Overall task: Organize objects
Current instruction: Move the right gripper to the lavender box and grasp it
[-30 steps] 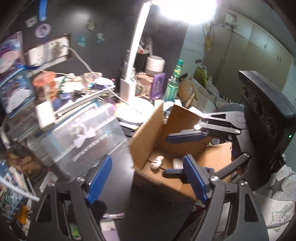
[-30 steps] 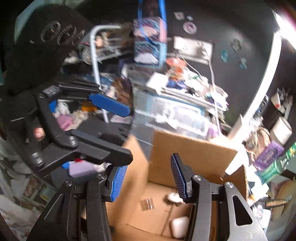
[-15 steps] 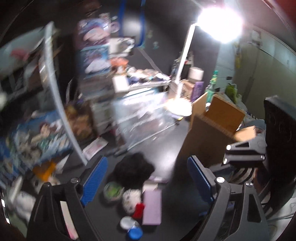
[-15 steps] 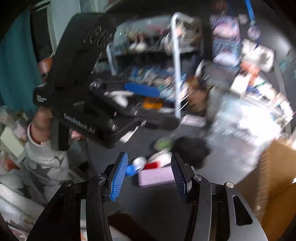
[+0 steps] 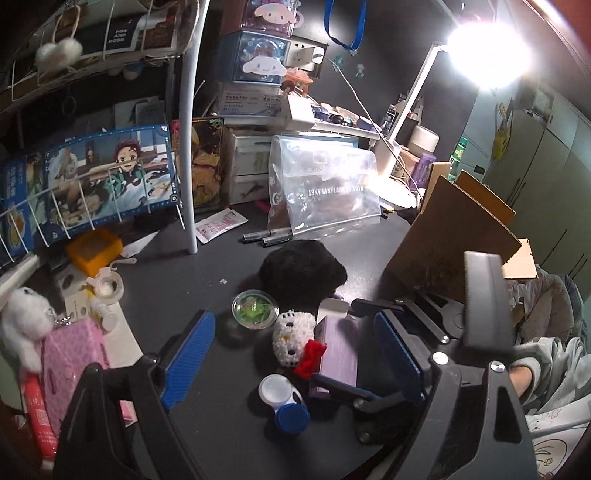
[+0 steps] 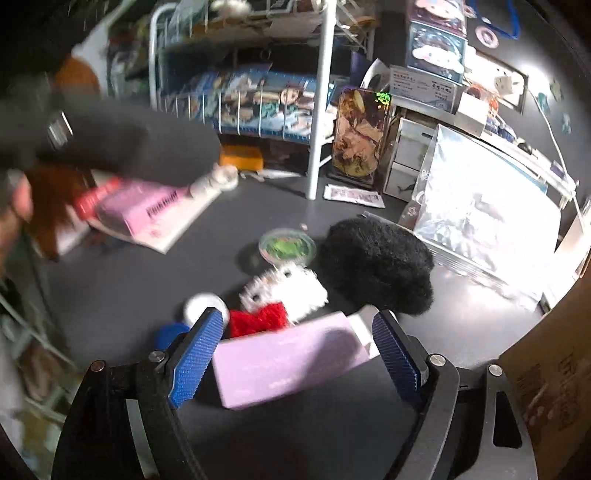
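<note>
Right wrist: blurred lilac box (image 6: 288, 360), flat, rectangular

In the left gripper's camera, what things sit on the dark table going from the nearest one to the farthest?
Blue round cap → white beaded toy with a red bow → clear dish with green bits → black fluffy thing → two pens → clear plastic bag.

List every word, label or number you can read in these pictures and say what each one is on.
"FOX AND ROSE": dark card in the upper wire shelf.
"PLANET", preceded by letters I cannot make out, seen mirrored: clear plastic bag.
Too small or blurred to read: print on the white box under the cartoon boxes, the pink box, the red tube, the cardboard box.
</note>
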`<act>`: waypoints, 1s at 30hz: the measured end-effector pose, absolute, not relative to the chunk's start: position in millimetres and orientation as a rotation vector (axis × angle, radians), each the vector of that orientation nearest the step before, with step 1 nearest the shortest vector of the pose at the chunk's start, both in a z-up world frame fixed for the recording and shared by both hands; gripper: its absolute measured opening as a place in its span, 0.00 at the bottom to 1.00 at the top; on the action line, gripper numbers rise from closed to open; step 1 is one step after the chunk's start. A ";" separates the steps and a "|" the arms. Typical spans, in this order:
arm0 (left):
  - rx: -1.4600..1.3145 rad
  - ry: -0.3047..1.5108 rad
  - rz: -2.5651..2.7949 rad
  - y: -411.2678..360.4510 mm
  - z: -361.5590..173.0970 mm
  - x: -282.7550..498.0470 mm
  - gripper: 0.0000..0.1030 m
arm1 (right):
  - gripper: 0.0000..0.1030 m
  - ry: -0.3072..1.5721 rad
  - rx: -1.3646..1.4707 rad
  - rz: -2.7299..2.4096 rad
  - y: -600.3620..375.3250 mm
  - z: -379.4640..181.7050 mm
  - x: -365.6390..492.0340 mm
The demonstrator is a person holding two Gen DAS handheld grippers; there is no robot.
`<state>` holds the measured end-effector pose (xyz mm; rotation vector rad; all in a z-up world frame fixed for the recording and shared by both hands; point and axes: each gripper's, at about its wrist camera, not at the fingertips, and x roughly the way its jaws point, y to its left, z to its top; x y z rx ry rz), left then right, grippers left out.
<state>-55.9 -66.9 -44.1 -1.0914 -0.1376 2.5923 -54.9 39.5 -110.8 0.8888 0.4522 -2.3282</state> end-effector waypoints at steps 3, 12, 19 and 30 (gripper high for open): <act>-1.077 -0.150 2.588 -69.2 -44.8 -53.5 0.84 | 0.79 0.506 0.865 -2.347 47.0 -111.6 -51.3; -1.096 -0.187 2.554 -69.3 -55.1 -57.4 0.84 | 0.79 0.436 0.927 -2.345 85.9 -99.8 -43.5; -1.081 -0.224 2.541 -68.5 -53.3 -62.3 0.84 | 0.79 0.252 1.028 -2.344 75.0 -110.6 -52.1; -1.115 -0.224 2.546 -73.0 -58.2 -62.3 0.84 | 0.52 0.332 1.029 -2.319 94.6 -120.6 -50.2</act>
